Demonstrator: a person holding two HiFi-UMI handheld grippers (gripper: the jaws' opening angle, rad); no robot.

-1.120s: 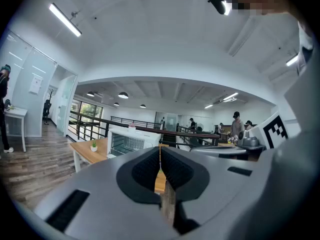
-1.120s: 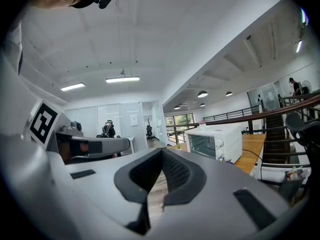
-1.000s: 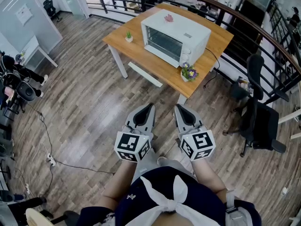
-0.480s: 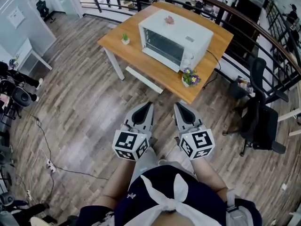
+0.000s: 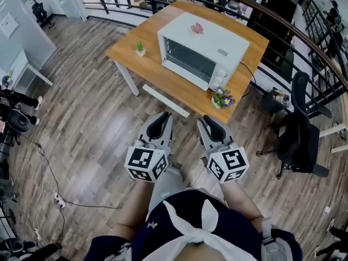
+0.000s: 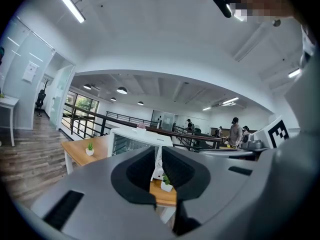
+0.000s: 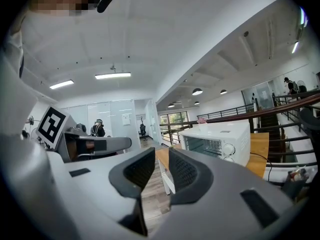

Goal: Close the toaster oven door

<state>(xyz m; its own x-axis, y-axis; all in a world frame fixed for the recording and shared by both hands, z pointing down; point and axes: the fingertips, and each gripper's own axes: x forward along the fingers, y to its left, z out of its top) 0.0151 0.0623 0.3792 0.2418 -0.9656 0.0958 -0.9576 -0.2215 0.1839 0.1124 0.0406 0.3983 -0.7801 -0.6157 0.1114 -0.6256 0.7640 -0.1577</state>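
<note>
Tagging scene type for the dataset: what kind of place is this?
Probably an open-plan office on an upper level: curved black metal railing, black swivel office chair, and a light wooden table bearing a white toaster oven.

A wooden table bears a white toaster oven at centre, a small plant near its left edge, potted flowers at its front right corner.

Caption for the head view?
Person faces white toaster oven on wooden table; left claw shut, right claw opening, both empty.
</note>
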